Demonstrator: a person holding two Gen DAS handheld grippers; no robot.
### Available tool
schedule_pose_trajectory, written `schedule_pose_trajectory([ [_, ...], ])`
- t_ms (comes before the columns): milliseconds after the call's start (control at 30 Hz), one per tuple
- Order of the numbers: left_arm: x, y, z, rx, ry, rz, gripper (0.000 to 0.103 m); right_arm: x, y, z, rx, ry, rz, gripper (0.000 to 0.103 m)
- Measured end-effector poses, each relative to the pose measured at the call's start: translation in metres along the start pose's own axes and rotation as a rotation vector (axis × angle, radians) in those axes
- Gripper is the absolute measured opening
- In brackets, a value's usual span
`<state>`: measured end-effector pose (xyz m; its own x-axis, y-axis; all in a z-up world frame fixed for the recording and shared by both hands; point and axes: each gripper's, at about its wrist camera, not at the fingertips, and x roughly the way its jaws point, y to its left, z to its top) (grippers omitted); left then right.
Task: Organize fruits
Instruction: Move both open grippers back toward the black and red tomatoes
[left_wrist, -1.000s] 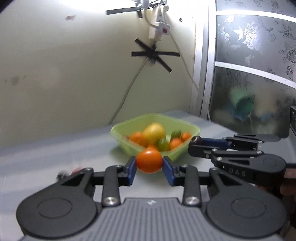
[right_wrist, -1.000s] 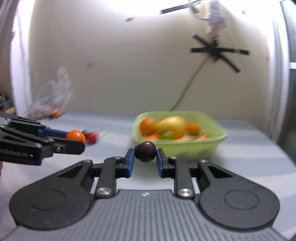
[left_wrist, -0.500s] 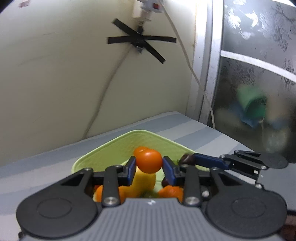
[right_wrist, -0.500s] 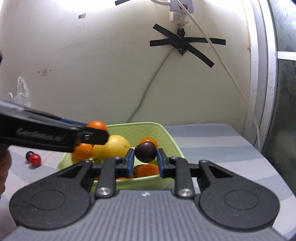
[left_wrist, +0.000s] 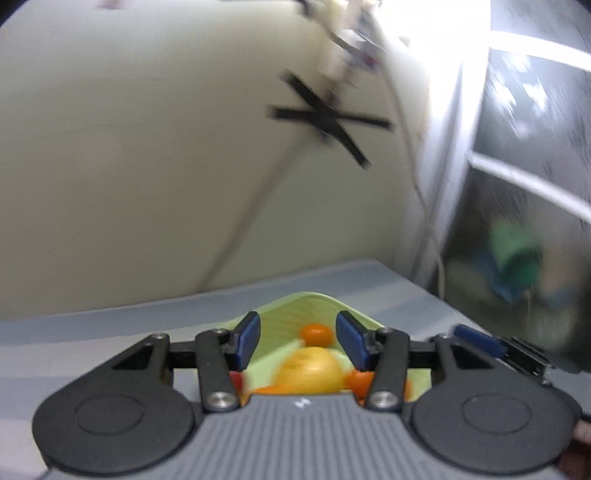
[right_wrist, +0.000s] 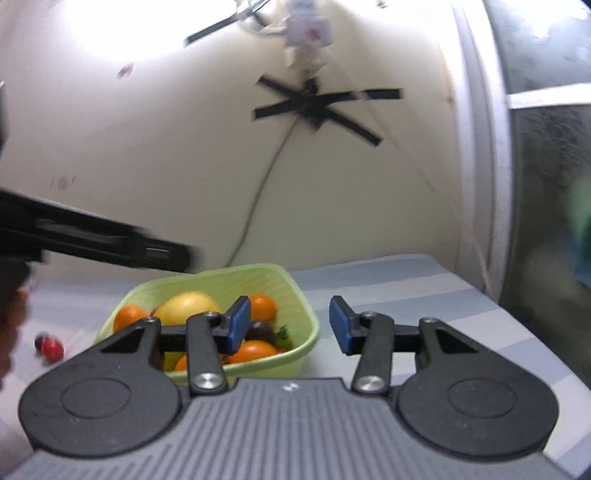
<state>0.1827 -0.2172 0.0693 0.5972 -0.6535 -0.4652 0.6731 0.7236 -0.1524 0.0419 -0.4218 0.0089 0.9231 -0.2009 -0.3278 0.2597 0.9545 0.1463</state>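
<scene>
A light green bowl (right_wrist: 221, 275) on the striped table holds a yellow lemon (right_wrist: 188, 304), several oranges (right_wrist: 262, 306) and a dark plum (right_wrist: 262, 330). My left gripper (left_wrist: 299, 339) hangs over the bowl (left_wrist: 314, 297). Its jaws are opening with nothing between the blue pads, and the lemon (left_wrist: 310, 369) and an orange (left_wrist: 316, 333) lie below them. My right gripper (right_wrist: 290, 325) is at the bowl's right rim, its jaws also opening and empty. In the right wrist view the left gripper (right_wrist: 177, 254) shows as a blurred black bar above the bowl.
A small red fruit (right_wrist: 51, 347) and a dark one beside it lie on the table left of the bowl. The cream wall with a black tape cross (right_wrist: 314, 105) and a cable stands close behind. A dark glass panel (left_wrist: 535, 221) closes the right side.
Both grippers moved over the bowl and opened. The orange has left the left jaws and the dark plum has left the right jaws. The plum now lies in the bowl.
</scene>
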Motion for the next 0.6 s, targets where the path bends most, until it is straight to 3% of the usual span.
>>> schedule_pose_trajectory([
  [167,-0.064,0.063,-0.024,-0.067,-0.047,0.122,0.051,-0.013,-0.009,0.003,0.084,-0.06,0.036,0.049],
  [300,-0.091,0.107,-0.052,-0.116,-0.003,0.204,0.051,-0.027,0.005,0.008,0.108,-0.065,0.2,0.05],
  [433,-0.089,0.136,-0.074,-0.19,0.062,0.201,0.051,-0.039,0.055,0.003,0.013,0.04,0.404,0.05],
  [600,-0.073,0.155,-0.082,-0.327,0.064,0.124,0.051,-0.02,0.135,-0.018,-0.2,0.194,0.478,0.05],
])
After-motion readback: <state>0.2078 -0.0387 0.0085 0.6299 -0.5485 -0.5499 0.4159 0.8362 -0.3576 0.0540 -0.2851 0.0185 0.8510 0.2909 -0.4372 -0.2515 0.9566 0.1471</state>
